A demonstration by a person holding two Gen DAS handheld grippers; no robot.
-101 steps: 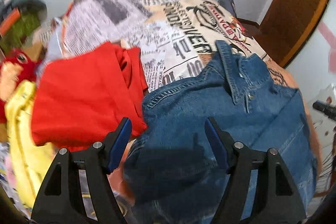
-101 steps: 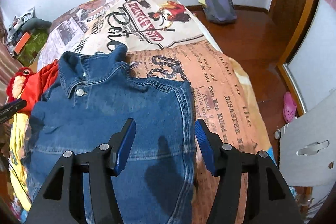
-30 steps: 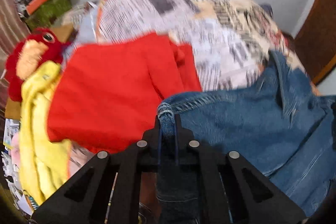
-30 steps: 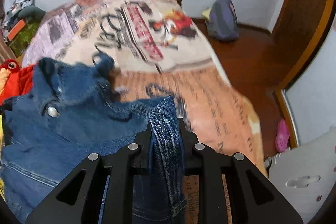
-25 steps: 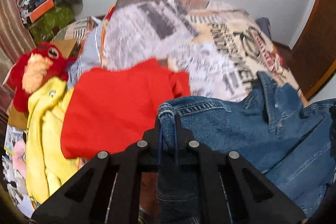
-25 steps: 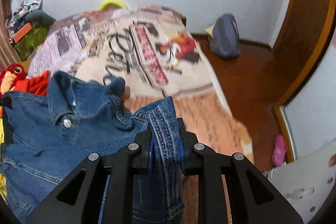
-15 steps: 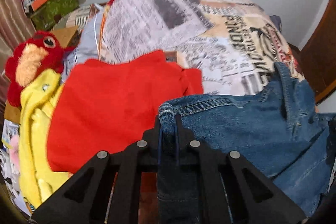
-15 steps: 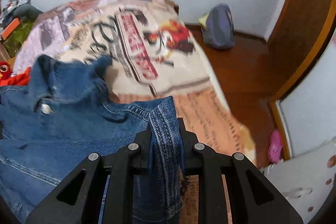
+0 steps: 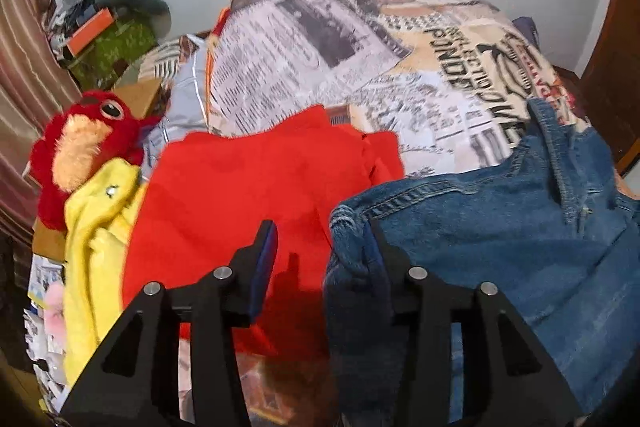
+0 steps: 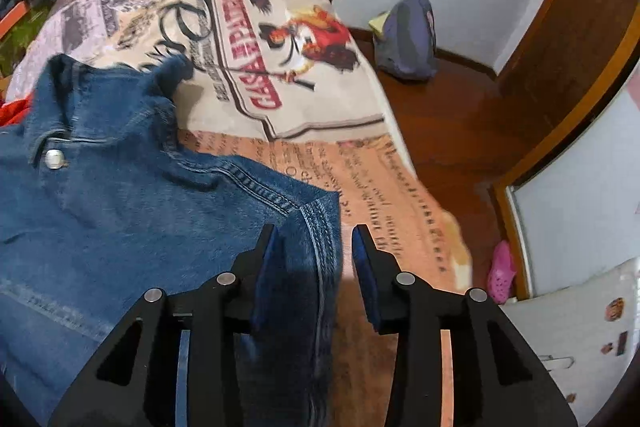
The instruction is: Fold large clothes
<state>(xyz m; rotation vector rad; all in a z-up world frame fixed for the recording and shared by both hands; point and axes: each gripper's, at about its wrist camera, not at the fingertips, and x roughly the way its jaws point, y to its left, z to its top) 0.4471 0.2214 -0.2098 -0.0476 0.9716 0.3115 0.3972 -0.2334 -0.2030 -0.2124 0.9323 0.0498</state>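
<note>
Denim jacket [image 10: 120, 227] lies on newspaper-print bedspread [image 10: 280, 39] reading "DISASTER".

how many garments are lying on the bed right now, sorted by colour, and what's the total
blue: 1, the blue denim jacket
red: 1, the red fabric garment
yellow: 1, the yellow fleecy garment
total: 3 garments, all on the newspaper-print bedspread. The red plush toy is not counted as clothing.
</note>
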